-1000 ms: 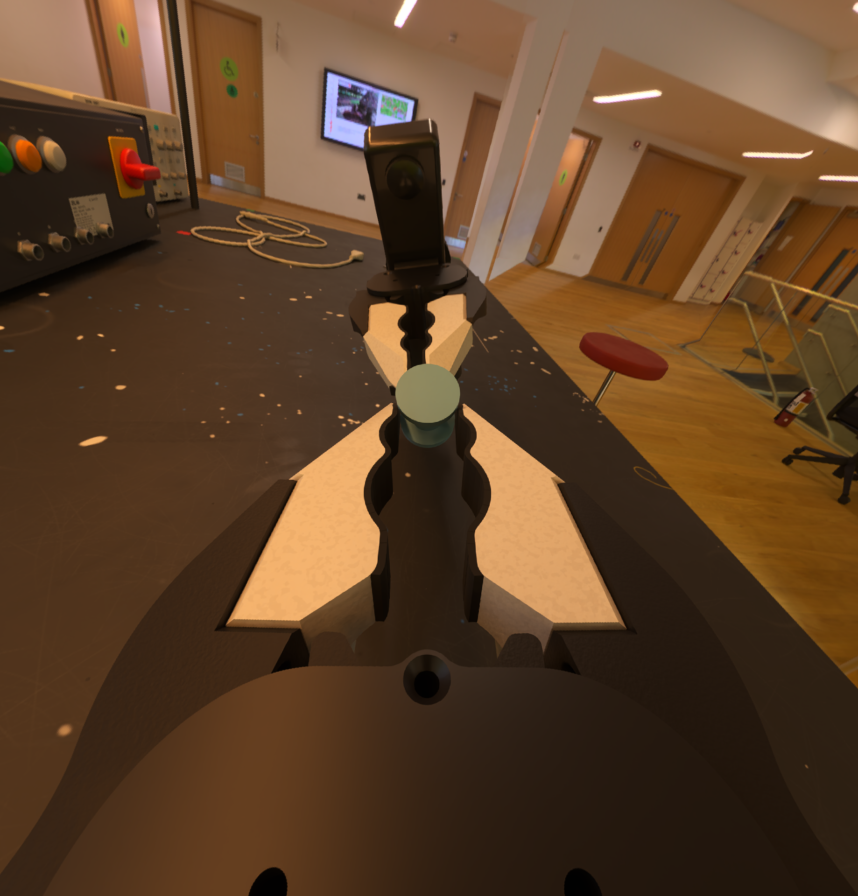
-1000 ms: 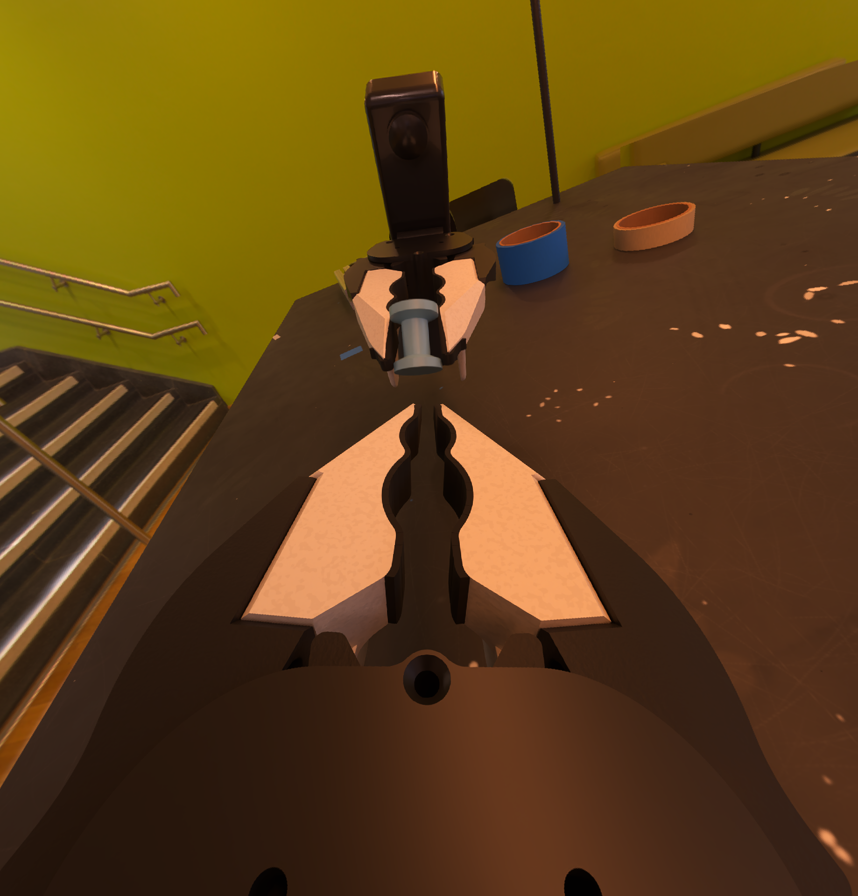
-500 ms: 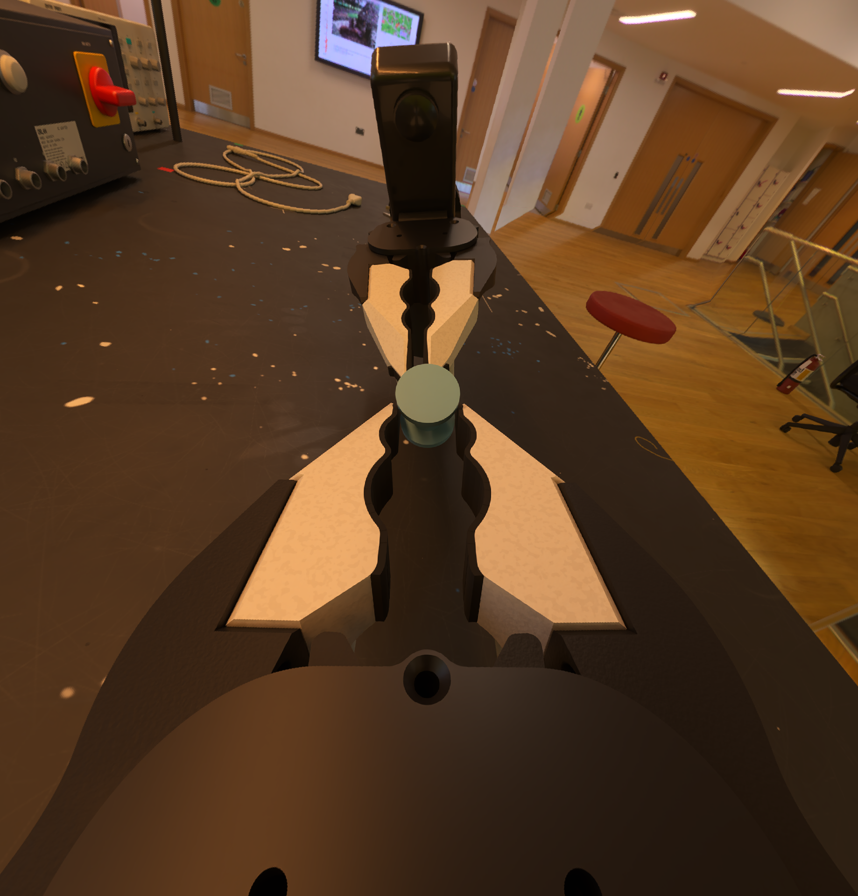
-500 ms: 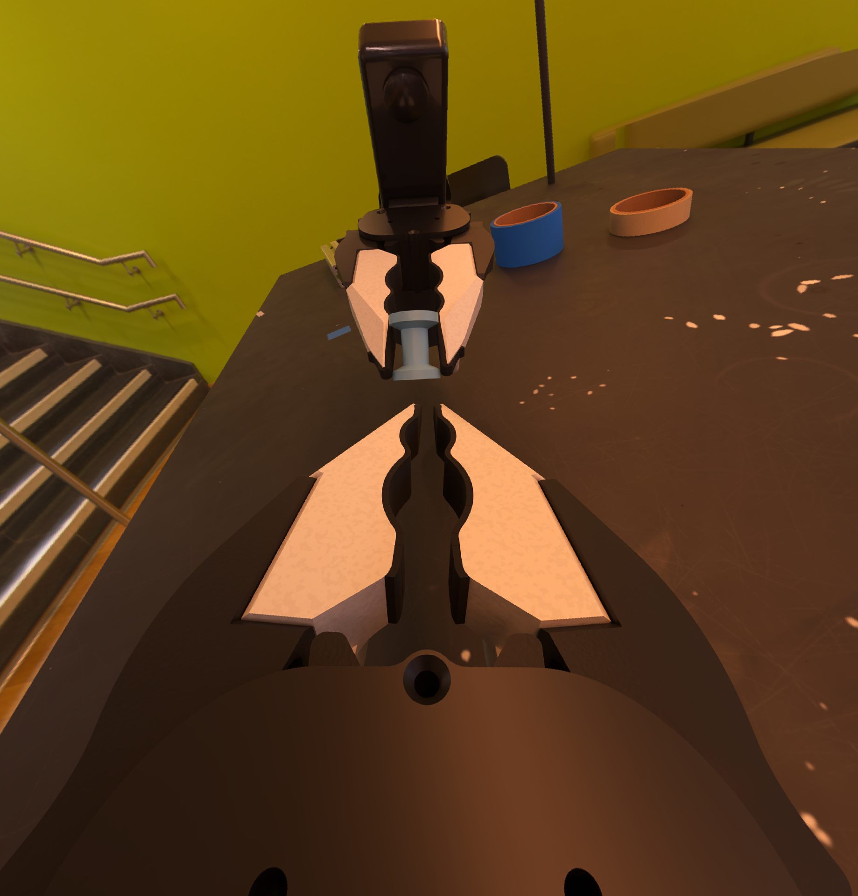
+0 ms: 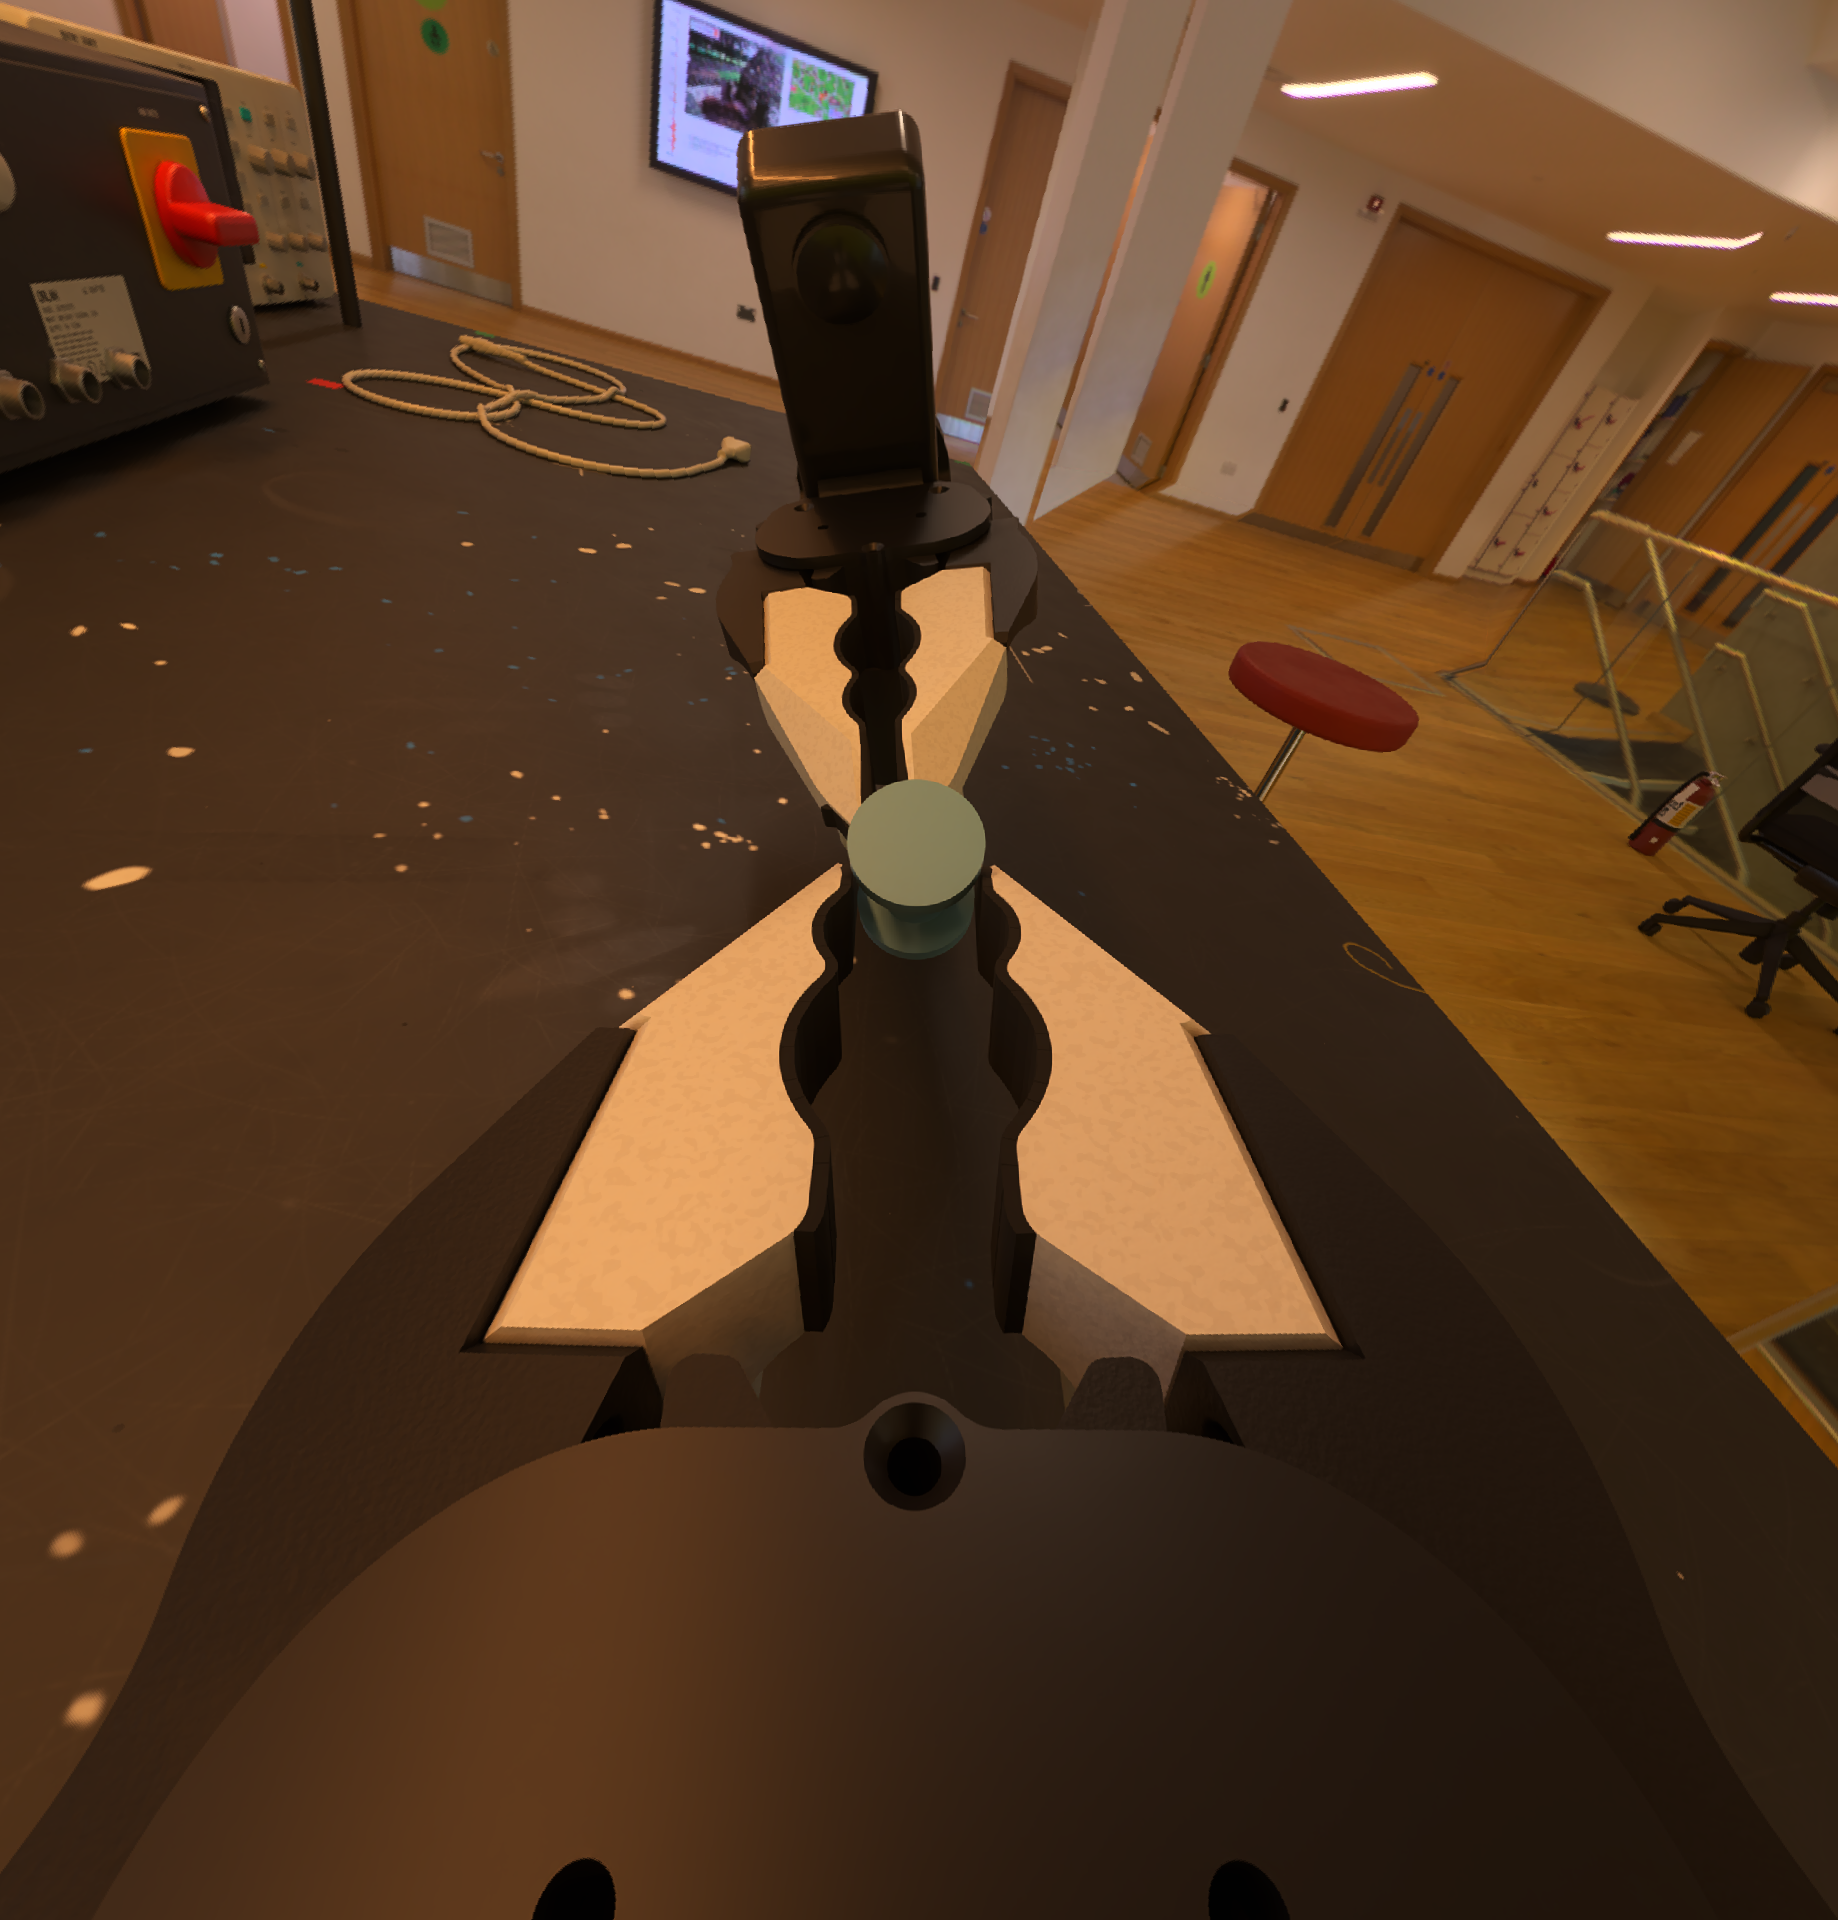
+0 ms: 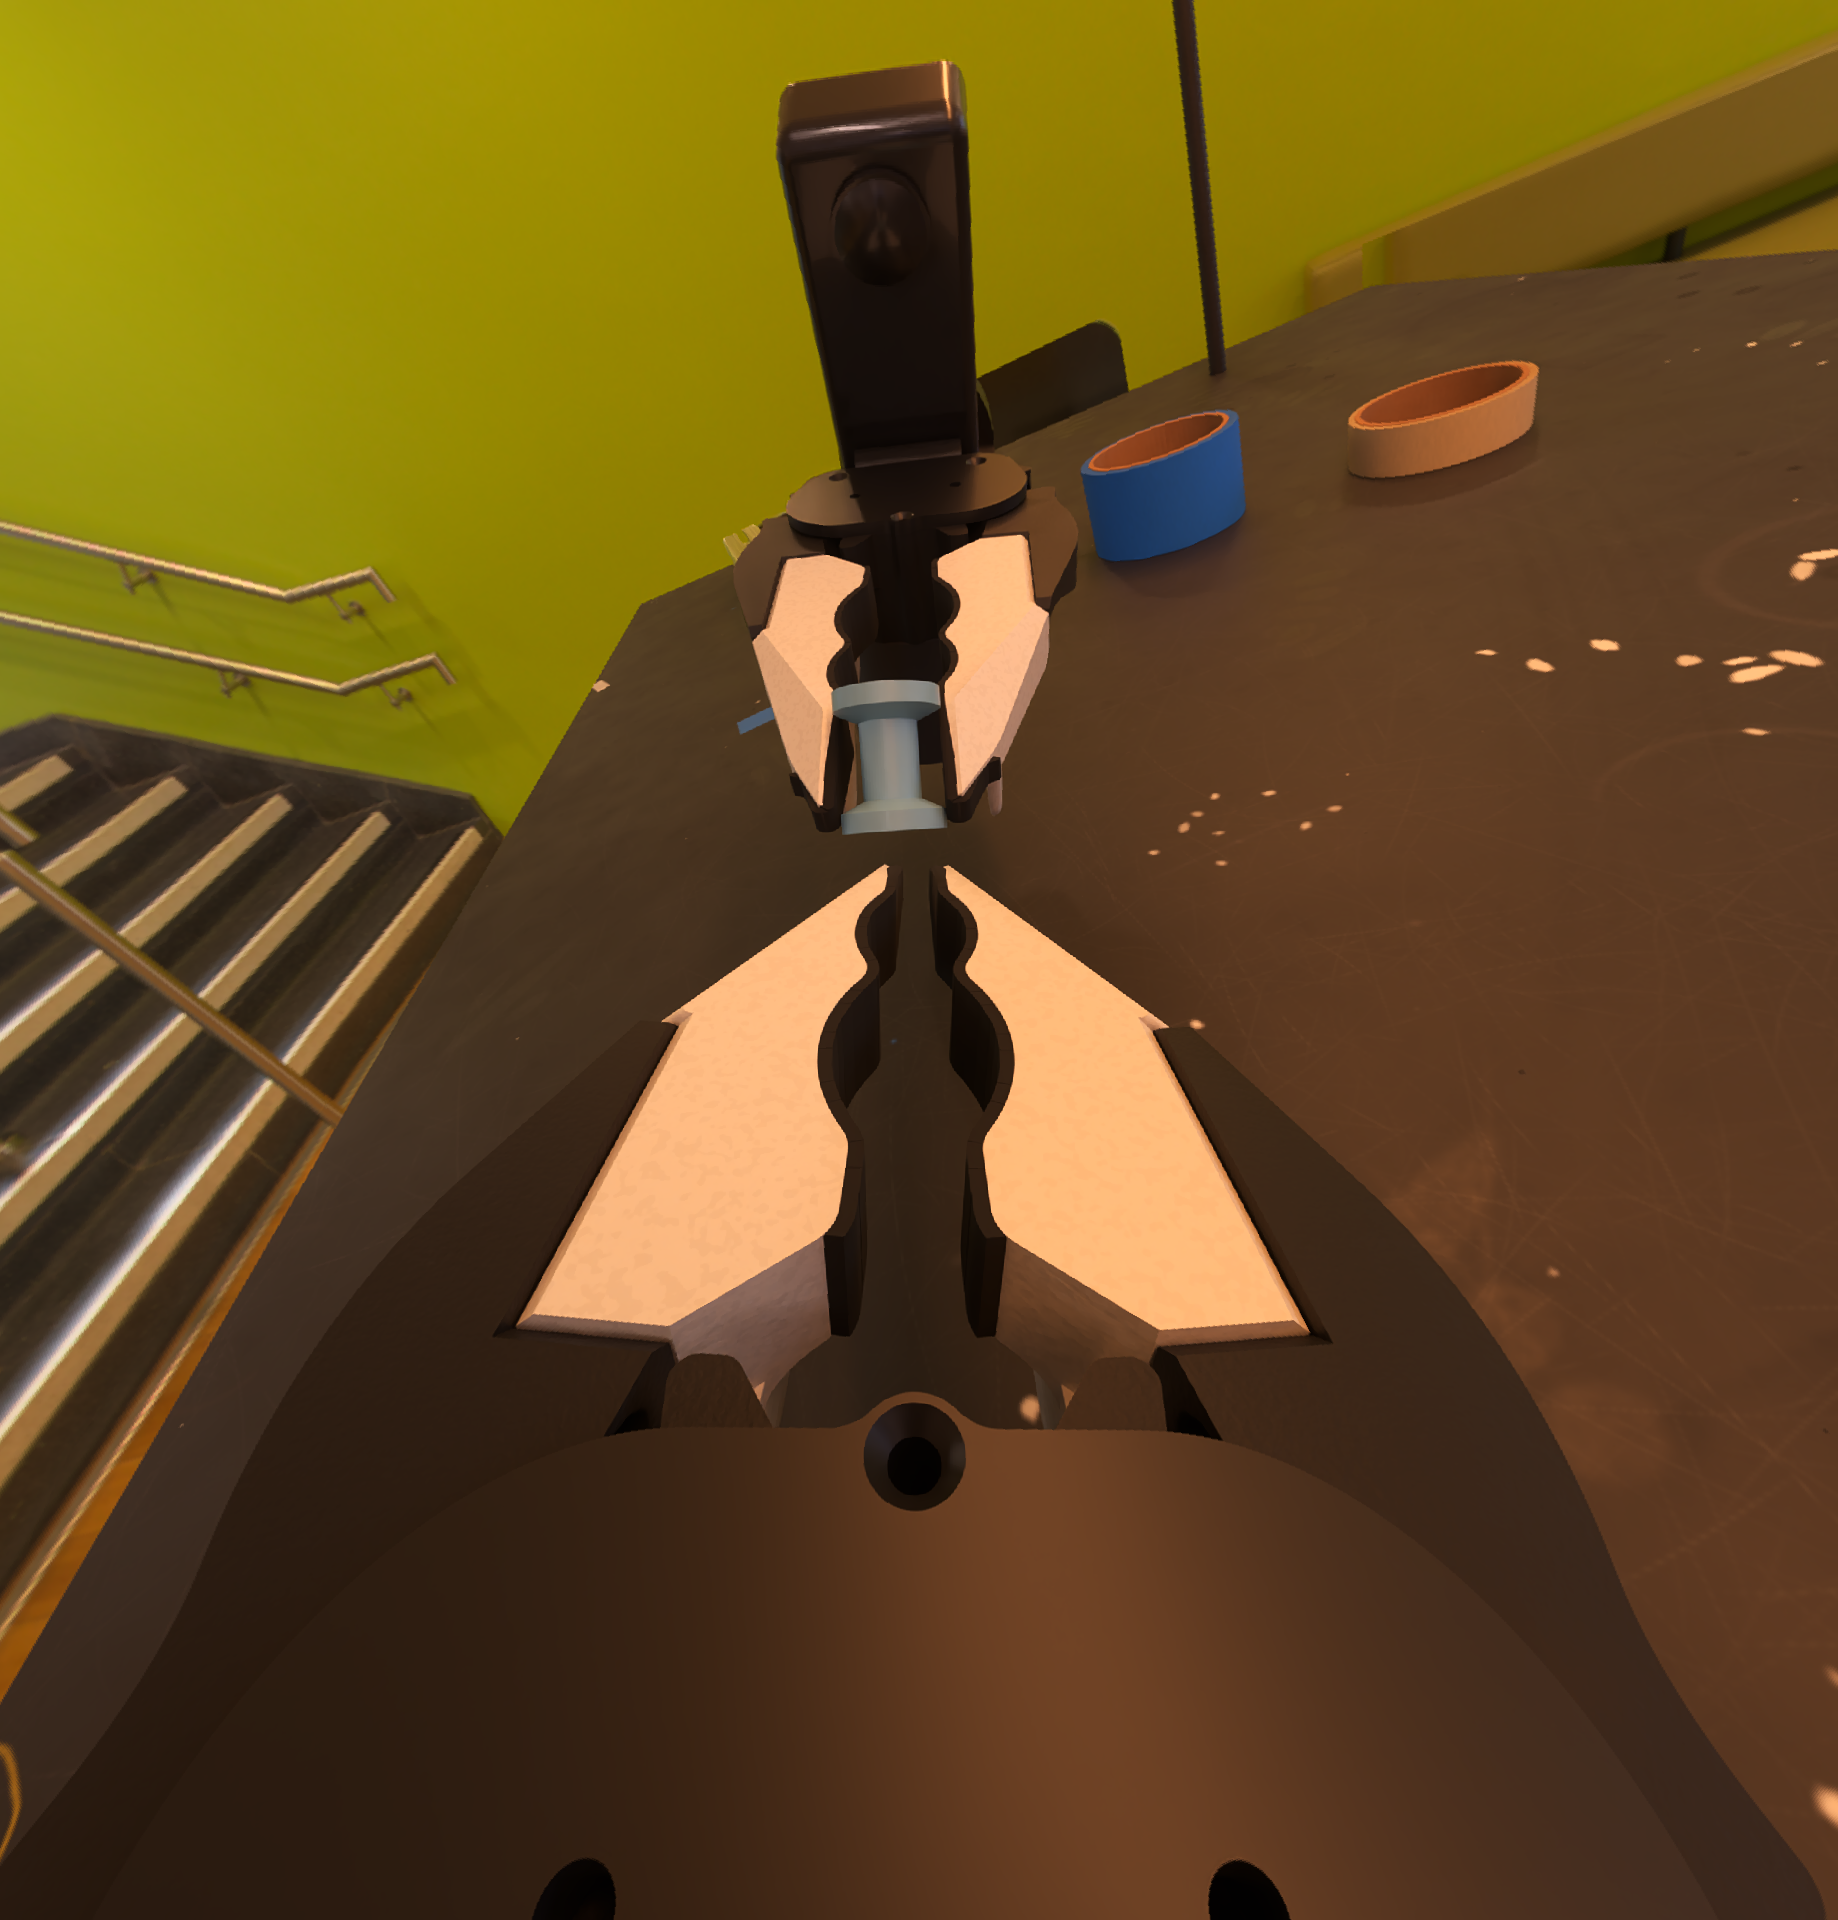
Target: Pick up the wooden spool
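The spool [image 5: 915, 847] is pale grey-green, with a round flange facing the left wrist camera. My left gripper [image 5: 915, 885] is shut on it at the fingertips and holds it upright just above the dark table [image 5: 375, 831]. In the right wrist view the spool [image 6: 891, 758] sits between the left gripper's fingers [image 6: 801, 717]. My right gripper [image 6: 915, 873] is shut and empty, tip to tip with the left gripper and a short gap away. It also shows in the left wrist view [image 5: 882, 774], just behind the spool.
A black control box [image 5: 84, 260] with a red switch and a coiled rope [image 5: 520, 400] lie at the far left. A blue tape roll [image 6: 1164, 483] and a tan tape roll [image 6: 1445, 416] lie behind the left gripper. The table edge [image 5: 1258, 810] runs close by; a stairwell [image 6: 167, 987] drops beyond it.
The left gripper, still shut on the spool, has lifted a little and come slightly nearer the right gripper. The right gripper has stayed shut.
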{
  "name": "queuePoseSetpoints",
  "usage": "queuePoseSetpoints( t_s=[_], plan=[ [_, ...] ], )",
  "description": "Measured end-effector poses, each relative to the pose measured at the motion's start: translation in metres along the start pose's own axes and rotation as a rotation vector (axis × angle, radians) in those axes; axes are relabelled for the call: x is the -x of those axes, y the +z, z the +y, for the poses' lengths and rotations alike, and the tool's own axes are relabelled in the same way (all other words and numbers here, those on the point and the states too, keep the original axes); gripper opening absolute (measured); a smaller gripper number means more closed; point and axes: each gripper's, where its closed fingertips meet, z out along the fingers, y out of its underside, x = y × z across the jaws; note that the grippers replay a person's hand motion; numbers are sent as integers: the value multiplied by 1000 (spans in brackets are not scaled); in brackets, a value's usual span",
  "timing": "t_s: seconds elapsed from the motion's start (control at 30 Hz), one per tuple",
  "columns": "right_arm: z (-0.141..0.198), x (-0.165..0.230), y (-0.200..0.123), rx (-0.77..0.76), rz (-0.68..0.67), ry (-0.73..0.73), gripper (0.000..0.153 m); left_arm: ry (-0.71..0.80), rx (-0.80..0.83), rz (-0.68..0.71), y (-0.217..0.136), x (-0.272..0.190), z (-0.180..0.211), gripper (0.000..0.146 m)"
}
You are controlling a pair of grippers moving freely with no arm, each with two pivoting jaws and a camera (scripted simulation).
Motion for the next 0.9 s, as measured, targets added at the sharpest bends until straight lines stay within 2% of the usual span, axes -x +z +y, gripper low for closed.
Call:
queuePoseSetpoints(
  t_s=[0.4,0.63,0.9],
  plan=[
    [5,5,1,11,-54,34,5,-4,6,29,3,-5,2,22],
    [-14,5,-4,-73,-67,42,9,-84,-91,52,-2,-2,-15,22],
    [-16,5,-5,-91,-54,42,6,-97,-79,47,-1,-1,-13,22]
  ],
)
